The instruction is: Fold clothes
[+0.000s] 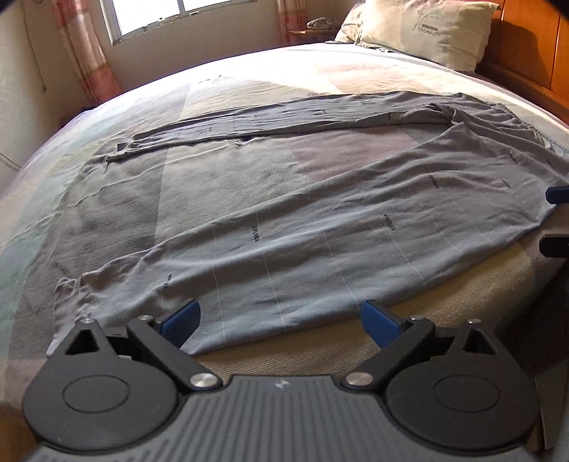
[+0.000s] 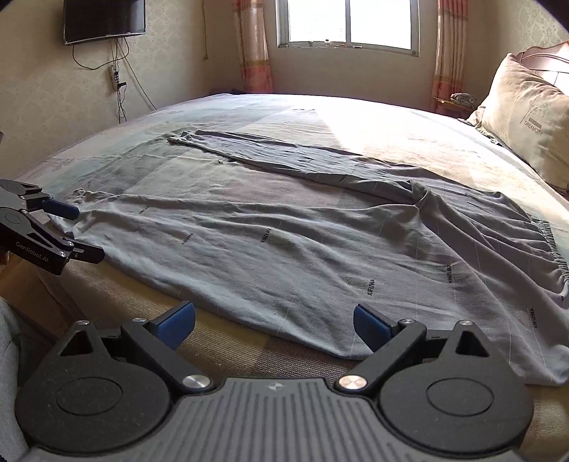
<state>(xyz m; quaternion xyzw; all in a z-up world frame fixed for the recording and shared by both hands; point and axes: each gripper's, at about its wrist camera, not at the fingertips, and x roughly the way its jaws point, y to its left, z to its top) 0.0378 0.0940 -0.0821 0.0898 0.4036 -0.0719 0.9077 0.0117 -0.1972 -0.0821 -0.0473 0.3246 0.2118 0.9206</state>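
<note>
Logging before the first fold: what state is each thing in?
Trousers: spread flat on the bed, legs splayed apart, unfolded.
Left gripper: open, empty, at the near leg's cuff end.
Right gripper: open, empty, at the near leg's edge.
Pillow: propped against the headboard.

Read "XIFUWA" printed in small dark letters, repeated across the grey trousers (image 2: 270,248) spread over the middle of the frame. Read "DREAMCITY" beneath a faint line drawing on the beige pillow (image 1: 426,32) at upper right. Found "GenRobot.AI" in white on the black side of the left gripper (image 2: 76,232) at the left edge.
</note>
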